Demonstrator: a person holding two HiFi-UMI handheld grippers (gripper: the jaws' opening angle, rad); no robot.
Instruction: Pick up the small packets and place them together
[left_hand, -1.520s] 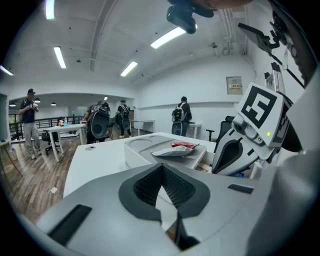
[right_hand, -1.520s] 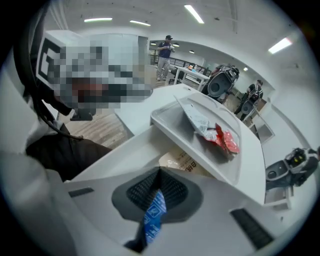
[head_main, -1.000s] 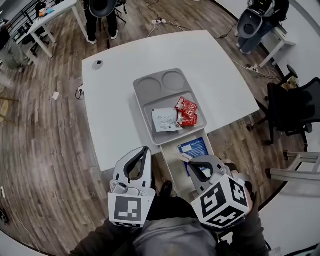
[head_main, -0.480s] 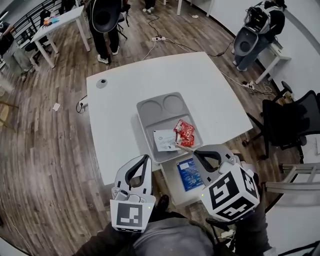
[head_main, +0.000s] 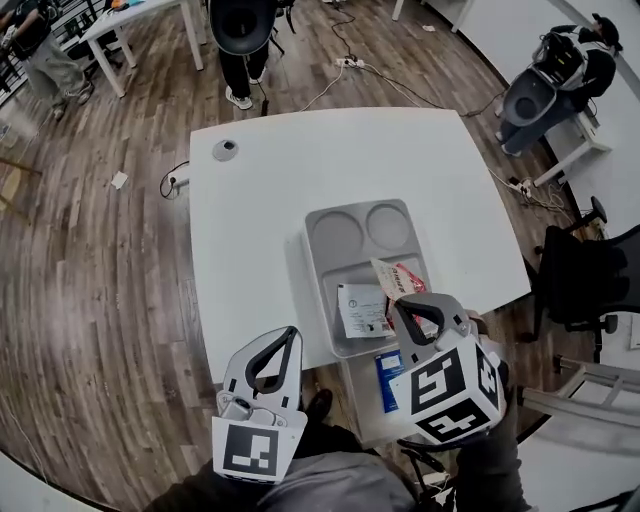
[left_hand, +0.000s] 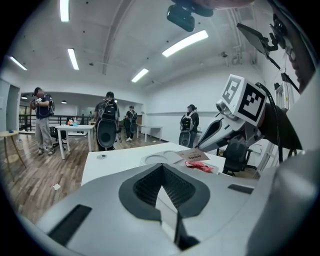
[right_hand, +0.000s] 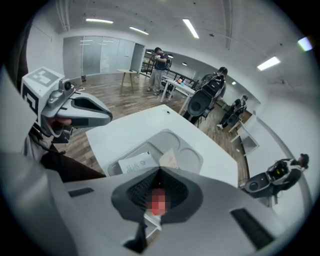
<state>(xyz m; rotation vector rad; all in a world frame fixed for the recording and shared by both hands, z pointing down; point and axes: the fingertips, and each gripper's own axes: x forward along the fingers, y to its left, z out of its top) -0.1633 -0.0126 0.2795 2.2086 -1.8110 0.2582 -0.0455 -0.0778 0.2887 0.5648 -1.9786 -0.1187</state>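
Big white desk (head_main: 260, 200) fills the middle, and on its near edge sits the grey tray (head_main: 322, 250), two round wells at the far end, one wide compartment closest to us. That compartment looks like the gathering spot.

The right tool (head_main: 398, 300) hangs over the tray's near right corner, jaws pinched tight on a small tan packet (head_main: 384, 272), which sticks out past the tips above the compartment. It's carried, not yet set down. The left tool (head_main: 290, 333) is held back off the desk's near edge, jaws together with nothing in them, as its own view shows.

Down in the compartment, a flat white packet (head_main: 360, 310) lies on the left side, and the red packets (head_main: 412, 276) sit just beside it on the right, partly hidden behind the right tool. So a few are already grouped.

What's left, by my reading: drop the tan one in with them, then fetch the blue packet (head_main: 387, 375), which lies apart on a lower pale surface below the desk edge, near the person.
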